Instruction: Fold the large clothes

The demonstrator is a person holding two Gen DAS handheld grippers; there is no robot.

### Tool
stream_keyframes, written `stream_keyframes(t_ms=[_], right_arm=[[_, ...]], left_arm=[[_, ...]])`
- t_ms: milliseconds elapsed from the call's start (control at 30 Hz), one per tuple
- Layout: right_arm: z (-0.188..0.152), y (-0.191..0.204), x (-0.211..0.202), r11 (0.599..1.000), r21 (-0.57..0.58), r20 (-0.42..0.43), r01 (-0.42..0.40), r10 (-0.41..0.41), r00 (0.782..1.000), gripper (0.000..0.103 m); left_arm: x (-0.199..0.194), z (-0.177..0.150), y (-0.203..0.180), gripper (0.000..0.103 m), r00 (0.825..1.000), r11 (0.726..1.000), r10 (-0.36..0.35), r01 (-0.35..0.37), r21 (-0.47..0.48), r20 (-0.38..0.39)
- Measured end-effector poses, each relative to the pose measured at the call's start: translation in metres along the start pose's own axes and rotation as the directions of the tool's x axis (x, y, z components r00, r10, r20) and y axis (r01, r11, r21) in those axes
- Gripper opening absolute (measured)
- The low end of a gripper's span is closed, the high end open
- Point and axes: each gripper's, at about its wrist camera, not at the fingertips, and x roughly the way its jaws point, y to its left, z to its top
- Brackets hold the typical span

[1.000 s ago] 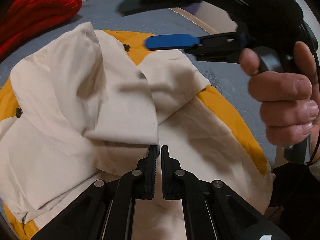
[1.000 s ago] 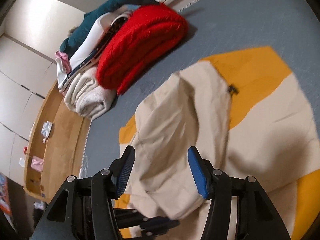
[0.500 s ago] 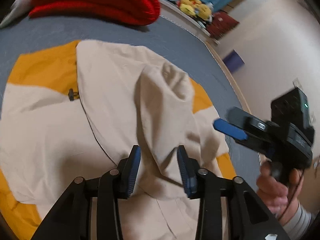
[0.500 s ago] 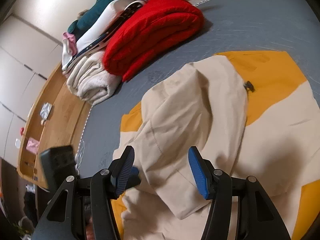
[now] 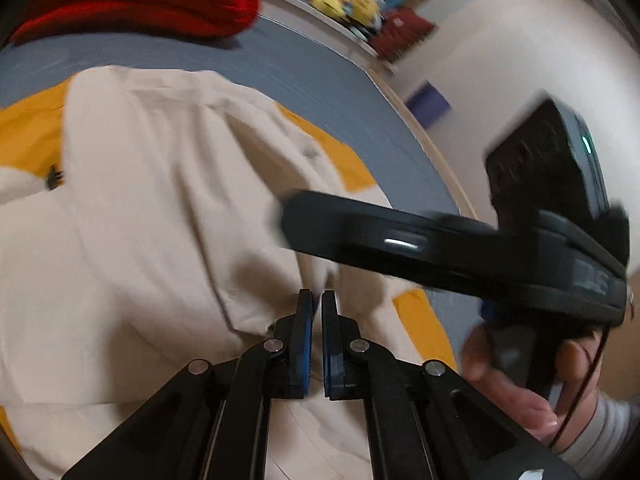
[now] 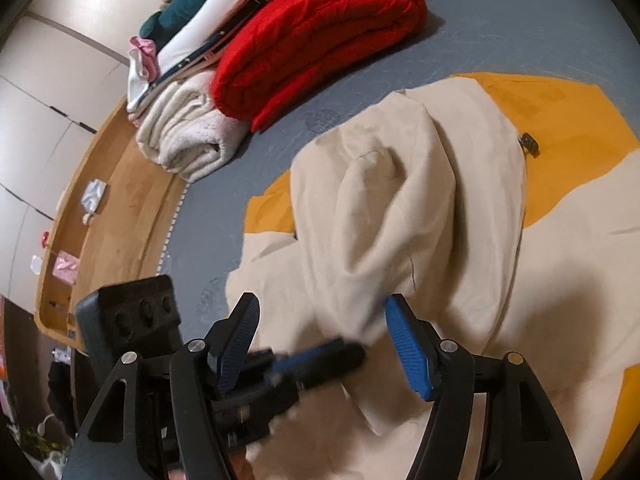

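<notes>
A large beige and orange garment (image 5: 152, 208) lies spread on the grey surface, with a beige sleeve (image 6: 400, 216) folded across its middle. My left gripper (image 5: 317, 300) is shut at the lower edge of that fold; whether cloth is pinched between its pads is unclear. It also shows blurred in the right wrist view (image 6: 320, 360). My right gripper (image 6: 320, 316) is open just above the sleeve's end. In the left wrist view the right gripper (image 5: 288, 216) reaches in from the right, blurred, held by a hand.
A folded red blanket (image 6: 316, 36) and a stack of folded clothes and towels (image 6: 188, 136) lie at the far side of the grey surface (image 6: 500, 28). A wooden ledge (image 6: 116, 216) with small items borders it. Plush toys (image 5: 344, 0) sit beyond.
My left gripper has shut, from open half a second ago, at the sleeve's edge. The right gripper has swung in close above the left one, still open.
</notes>
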Motion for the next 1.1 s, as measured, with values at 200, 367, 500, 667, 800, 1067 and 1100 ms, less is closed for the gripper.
stream_keyframes(t_ms=[200, 367, 500, 667, 800, 1067, 1100], right_arm=[[-0.002, -0.022, 0.007, 0.984, 0.043, -0.014, 0.173, -0.173, 0.985, 0.008], [0.005, -0.037, -0.006, 0.972, 0.099, 0.037, 0.213, -0.217, 0.975, 0.003], [0.010, -0.037, -0.018, 0.974, 0.110, 0.091, 0.200, -0.210, 0.974, 0.002], [0.013, -0.029, -0.032, 0.989, 0.104, 0.159, 0.108, -0.123, 0.980, 0.001], [0.016, -0.019, -0.040, 0.995, 0.102, 0.203, -0.009, -0.012, 0.979, 0.001], [0.019, -0.024, -0.072, 0.975, 0.158, 0.341, -0.156, 0.095, 0.935, 0.001], [0.018, -0.029, -0.071, 0.974, 0.179, 0.339, -0.136, 0.068, 0.938, 0.001]], left_arm=[[-0.013, 0.012, 0.015, 0.017, 0.999, 0.998, -0.024, 0.021, -0.055, -0.048], [-0.029, 0.012, 0.070, 0.035, 0.994, 0.949, 0.108, -0.105, -0.298, -0.007], [-0.016, -0.004, 0.102, 0.042, 0.990, 0.874, 0.100, -0.133, -0.467, -0.095], [0.000, -0.017, 0.113, 0.028, 0.997, 0.817, -0.038, -0.005, -0.576, -0.063], [-0.019, -0.008, 0.104, 0.001, 1.000, 0.851, -0.002, 0.013, -0.525, 0.021], [-0.105, 0.040, 0.067, 0.001, 0.946, 0.958, 0.166, -0.088, -0.272, 0.279], [-0.096, 0.037, 0.073, 0.001, 0.959, 0.953, 0.163, -0.094, -0.287, 0.231]])
